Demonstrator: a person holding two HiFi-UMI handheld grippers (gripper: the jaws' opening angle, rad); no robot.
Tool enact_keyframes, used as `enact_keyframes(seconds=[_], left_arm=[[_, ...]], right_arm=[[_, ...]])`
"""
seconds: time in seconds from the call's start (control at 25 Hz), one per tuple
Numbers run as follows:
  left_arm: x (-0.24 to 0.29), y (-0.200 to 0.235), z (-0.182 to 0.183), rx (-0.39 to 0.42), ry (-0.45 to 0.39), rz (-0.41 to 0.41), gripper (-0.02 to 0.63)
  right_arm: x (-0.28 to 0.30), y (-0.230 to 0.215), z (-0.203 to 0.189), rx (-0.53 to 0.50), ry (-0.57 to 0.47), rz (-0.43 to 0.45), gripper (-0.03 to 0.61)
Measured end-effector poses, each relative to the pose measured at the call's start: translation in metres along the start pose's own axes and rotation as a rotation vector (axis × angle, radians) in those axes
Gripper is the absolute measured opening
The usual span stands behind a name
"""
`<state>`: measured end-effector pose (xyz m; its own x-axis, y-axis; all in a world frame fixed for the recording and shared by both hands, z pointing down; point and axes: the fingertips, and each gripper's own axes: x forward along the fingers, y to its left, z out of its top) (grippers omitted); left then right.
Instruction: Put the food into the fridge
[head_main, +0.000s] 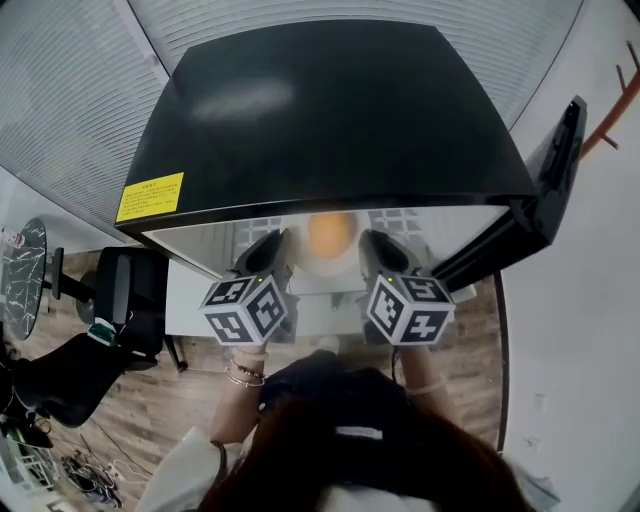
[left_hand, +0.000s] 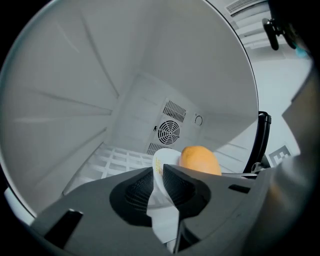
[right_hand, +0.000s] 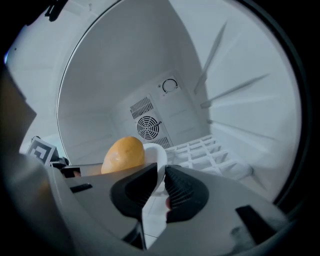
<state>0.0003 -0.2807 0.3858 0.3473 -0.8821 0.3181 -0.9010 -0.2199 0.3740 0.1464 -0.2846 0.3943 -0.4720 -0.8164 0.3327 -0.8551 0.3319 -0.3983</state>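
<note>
Black boxy fridge (head_main: 330, 120), door (head_main: 553, 175) open, yellow label (head_main: 150, 197): head view only | white slatted shelf (left_hand: 117, 161), round fan grille (left_hand: 168, 131): gripper views only | left tongs (left_hand: 159, 182), right tongs (right_hand: 161, 181): each clamped on opposite plate rims | white round plate (left_hand: 166, 156): inside fridge, over shelf | orange-yellow rounded food (left_hand: 200, 160): on plate.

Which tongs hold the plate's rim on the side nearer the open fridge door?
The right tongs: the door stands just beside them, while the left tongs hold the far rim of the plate.
</note>
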Motion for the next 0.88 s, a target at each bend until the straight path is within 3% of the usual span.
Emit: enact_keyframes(seconds=[0.48,0.88], left_arm=[[0.0049,-0.0001,-0.0019,0.111,0.025,0.063,0.069],[0.0046,0.0013,-0.0067,0.215,0.043,0.093,0.075]], right_arm=[[0.0058,-0.0036,-0.0005,-0.021,0.039,-0.016,0.051],[0.0072,-0.0006,0.0018,-0.149,0.090,-0.050,0.054]])
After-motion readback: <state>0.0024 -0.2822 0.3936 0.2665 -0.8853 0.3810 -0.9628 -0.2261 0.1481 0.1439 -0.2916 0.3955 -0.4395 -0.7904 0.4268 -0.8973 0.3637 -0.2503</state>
